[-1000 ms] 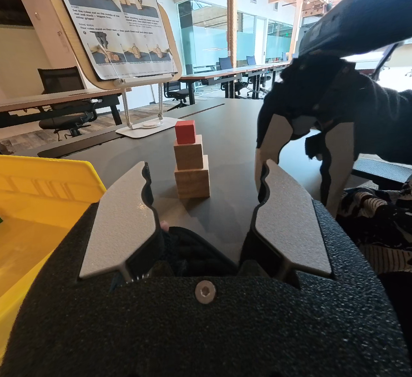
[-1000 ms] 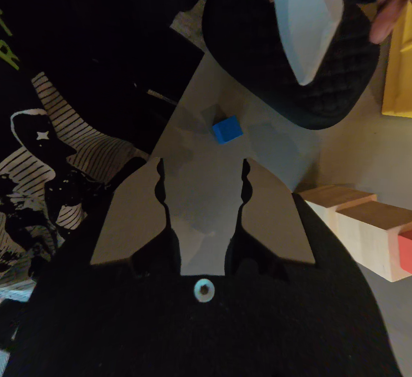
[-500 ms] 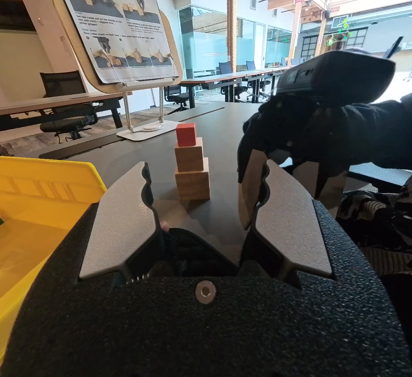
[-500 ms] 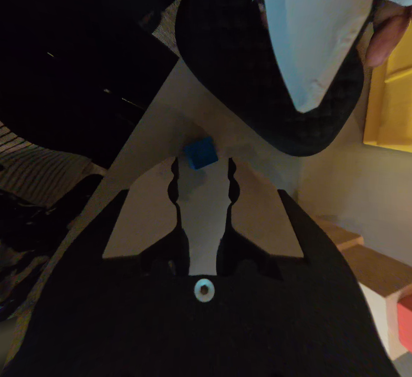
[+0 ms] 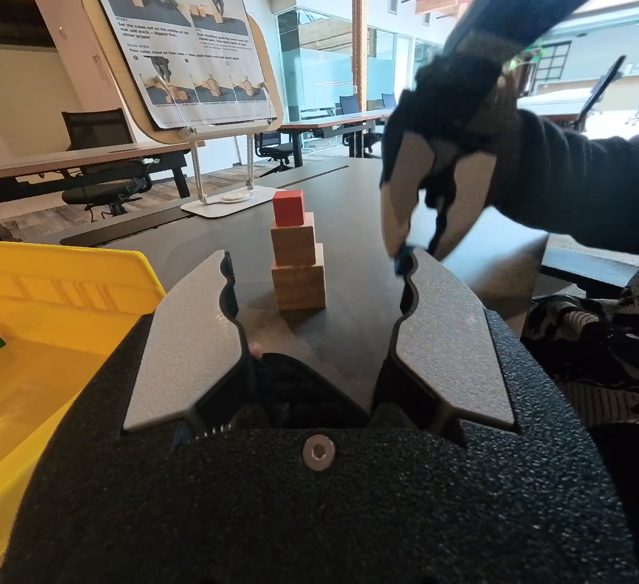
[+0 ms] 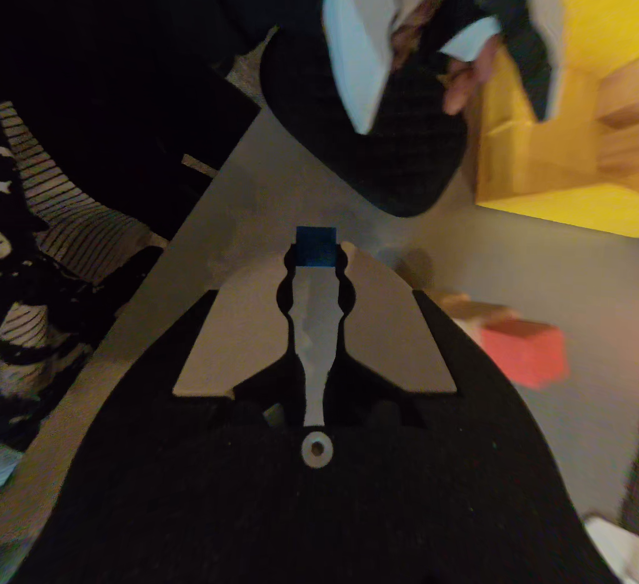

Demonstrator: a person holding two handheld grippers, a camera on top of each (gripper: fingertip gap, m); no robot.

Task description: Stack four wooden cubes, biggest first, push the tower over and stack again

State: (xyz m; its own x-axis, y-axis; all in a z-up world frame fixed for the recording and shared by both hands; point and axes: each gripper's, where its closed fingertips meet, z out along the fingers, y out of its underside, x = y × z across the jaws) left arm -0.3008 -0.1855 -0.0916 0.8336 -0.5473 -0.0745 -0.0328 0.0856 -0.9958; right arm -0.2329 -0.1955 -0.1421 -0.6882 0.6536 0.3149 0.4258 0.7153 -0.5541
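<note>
- At the far left of the left wrist view sits a yellow bin [image 5: 69, 291], its wall just beside the left gripper [image 5: 318, 277].
- Behind it, an instruction sheet on a stand [image 5: 179, 38] rests on the dark counter [image 5: 352, 194].
- The left gripper hangs low over the counter with its fingers spread wide and nothing between them.
- Framed between those fingers stands a tower of three: the large wooden cube [image 5: 299, 285] on the counter, the smaller wooden cube [image 5: 294, 239] on top of it, and the red cube [image 5: 288, 207] on top of that, set a little toward the left edge.
- Right of the tower, the right gripper [image 5: 415, 249] points down at the counter, blurred by motion; a dark blue scrap shows at its tips.
- In the right wrist view the right gripper [image 6: 316, 251] pinches the small blue cube [image 6: 316, 244] between its fingertips, the fingers drawn close on both sides of it; I cannot tell whether the cube touches the counter [image 6: 242, 208].
- Further right in that view lie the red cube [image 6: 522, 355], blurred, and the yellow bin [image 6: 570, 166], with the left gripper [image 6: 449, 83] above.
</note>
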